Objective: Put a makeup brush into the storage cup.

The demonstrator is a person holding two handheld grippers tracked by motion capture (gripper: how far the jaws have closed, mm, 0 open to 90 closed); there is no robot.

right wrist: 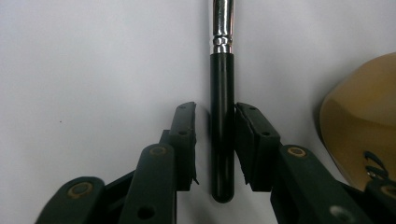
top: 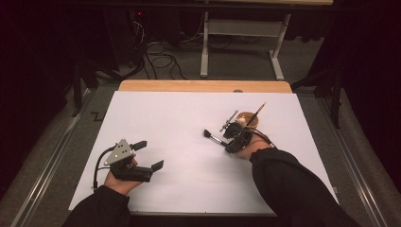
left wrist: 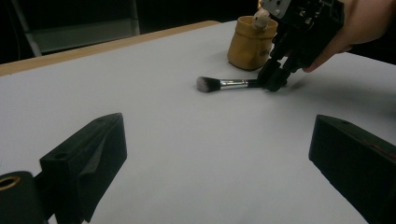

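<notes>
A makeup brush (top: 216,139) with a black handle, silver ferrule and dark bristles lies flat on the white sheet (top: 165,118). My right gripper (top: 231,145) points down over its handle end. In the right gripper view the handle (right wrist: 222,116) runs up between the jaws. The right pad (right wrist: 245,135) touches it, and a thin gap shows at the left pad (right wrist: 187,135). A tan cup (top: 248,119) holding another thin brush (top: 257,112) stands just behind that hand. My left gripper (top: 150,155) rests open near the front left, with nothing between its jaws (left wrist: 219,154).
The left gripper view looks across the sheet to the brush (left wrist: 224,84), the cup (left wrist: 247,44) and the right gripper (left wrist: 275,81). The table's wooden far edge (top: 203,86) borders the sheet. Desk legs and cables lie on the floor beyond.
</notes>
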